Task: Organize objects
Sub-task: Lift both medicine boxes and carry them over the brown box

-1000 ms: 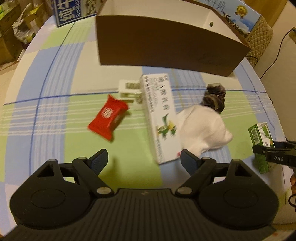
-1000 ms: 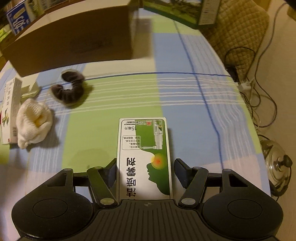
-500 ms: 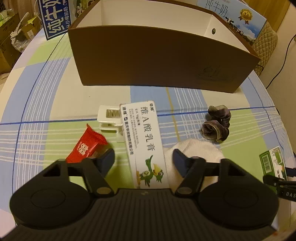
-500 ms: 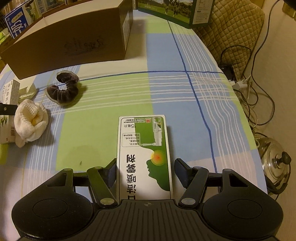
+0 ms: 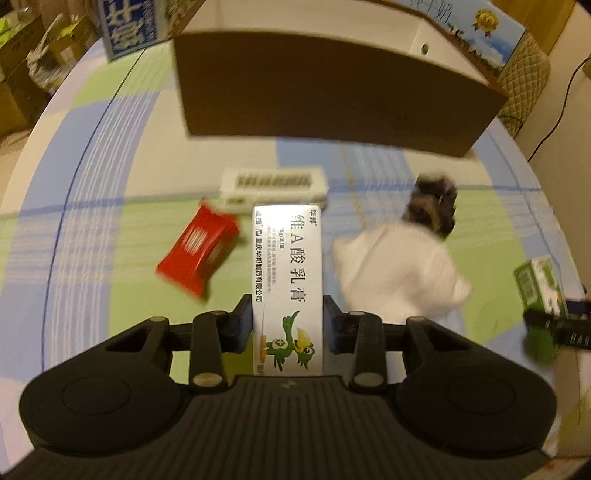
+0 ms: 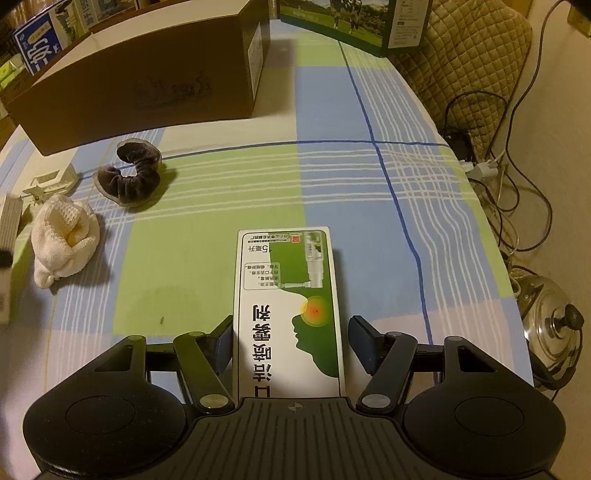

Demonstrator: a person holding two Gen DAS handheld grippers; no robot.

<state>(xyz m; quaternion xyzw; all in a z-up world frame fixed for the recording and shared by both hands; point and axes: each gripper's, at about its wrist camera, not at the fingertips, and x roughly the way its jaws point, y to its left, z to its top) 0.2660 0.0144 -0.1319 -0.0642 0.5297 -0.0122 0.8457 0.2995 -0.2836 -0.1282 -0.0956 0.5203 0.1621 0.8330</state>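
Observation:
A white ointment box with a green bird [image 5: 288,266] sits between the fingers of my left gripper [image 5: 288,321]. The jaws are closing and both pads touch its long sides. The box looks sharp while the table behind it is blurred. My right gripper [image 6: 290,339] is shut on a green and white spray box [image 6: 290,302], held just above the checked tablecloth [image 6: 369,192]. On the cloth lie a red snack packet [image 5: 197,251], a white plastic clip [image 5: 273,184], a white cloth bundle [image 5: 395,273] and a dark scrunchie [image 5: 432,206].
An open brown cardboard box [image 5: 332,92] stands at the back of the table. Printed cartons [image 5: 129,33] stand behind it. Off the table's right edge are a steel pot with a lid [image 6: 550,325], cables [image 6: 509,155] and a quilted chair [image 6: 472,48].
My left gripper came over the ointment box and its jaws closed from wide apart onto the box's sides; the box now lies straight between them. The right gripper kept its grip and place.

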